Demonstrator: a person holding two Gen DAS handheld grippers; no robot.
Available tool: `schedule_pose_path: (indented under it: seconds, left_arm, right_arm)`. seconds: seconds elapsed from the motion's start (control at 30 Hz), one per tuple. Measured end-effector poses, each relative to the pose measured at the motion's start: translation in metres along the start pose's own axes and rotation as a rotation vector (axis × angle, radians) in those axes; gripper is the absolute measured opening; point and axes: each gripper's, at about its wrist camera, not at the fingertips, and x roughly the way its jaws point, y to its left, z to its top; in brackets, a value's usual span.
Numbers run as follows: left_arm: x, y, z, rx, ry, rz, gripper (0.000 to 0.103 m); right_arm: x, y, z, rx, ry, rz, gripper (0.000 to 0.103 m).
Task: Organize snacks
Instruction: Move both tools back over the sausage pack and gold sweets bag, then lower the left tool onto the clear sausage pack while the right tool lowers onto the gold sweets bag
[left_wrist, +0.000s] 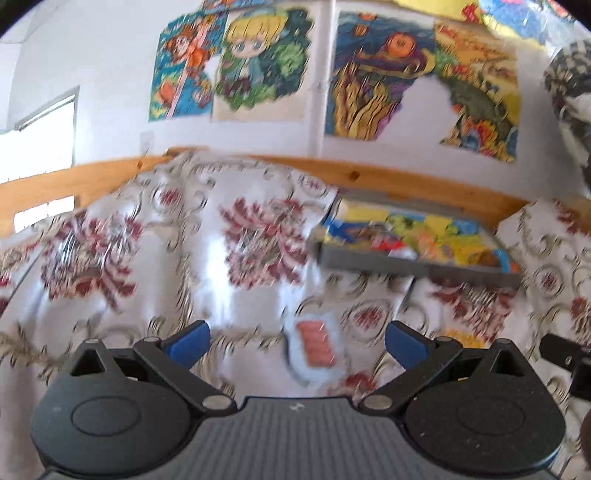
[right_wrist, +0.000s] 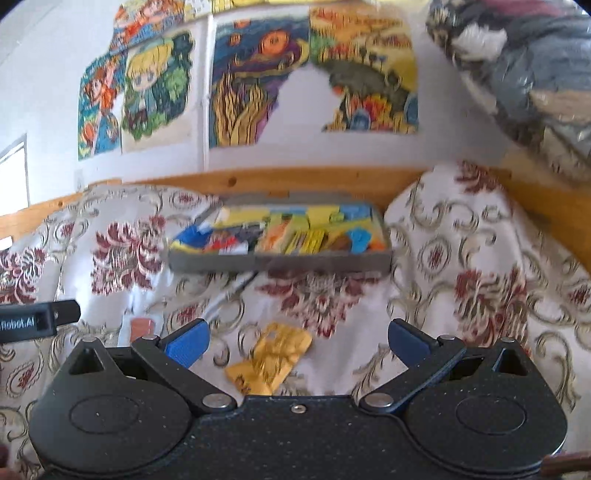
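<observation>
A pale blue snack packet with a pink picture (left_wrist: 313, 347) lies on the flowered cloth, between the spread blue fingers of my open left gripper (left_wrist: 297, 341). A yellow snack packet (right_wrist: 271, 360) lies flat between the fingers of my open right gripper (right_wrist: 297, 341). Neither gripper holds anything. Farther back stands a grey tray (left_wrist: 373, 260) (right_wrist: 280, 263) filled with several colourful snack packets. The pale blue packet (right_wrist: 141, 328) shows partly at the left of the right wrist view, beside the other gripper's black body (right_wrist: 37, 320).
The flowered cloth (left_wrist: 147, 266) covers the whole surface and is creased. A wooden rail (right_wrist: 295, 181) runs behind the tray, with posters on the white wall above. A dark bundle (right_wrist: 528, 74) hangs at the upper right.
</observation>
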Motion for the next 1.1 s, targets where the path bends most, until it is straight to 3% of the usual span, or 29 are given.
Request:
schedule_pose_path:
  seconds: [0.27, 0.63, 1.1]
  left_arm:
    - [0.016, 0.002, -0.024, 0.055, 0.156, 0.043, 0.102]
    - [0.023, 0.006, -0.029, 0.036, 0.183, 0.009, 0.102]
    - [0.063, -0.003, -0.016, 0.036, 0.172, -0.03, 0.102]
  right_arm:
    - [0.019, 0.009, -0.012, -0.049, 0.125, -0.025, 0.102]
    - [0.039, 0.011, -0.017, -0.036, 0.198, -0.034, 0.102]
    - [0.057, 0.022, -0.018, -0.08, 0.205, -0.027, 0.102]
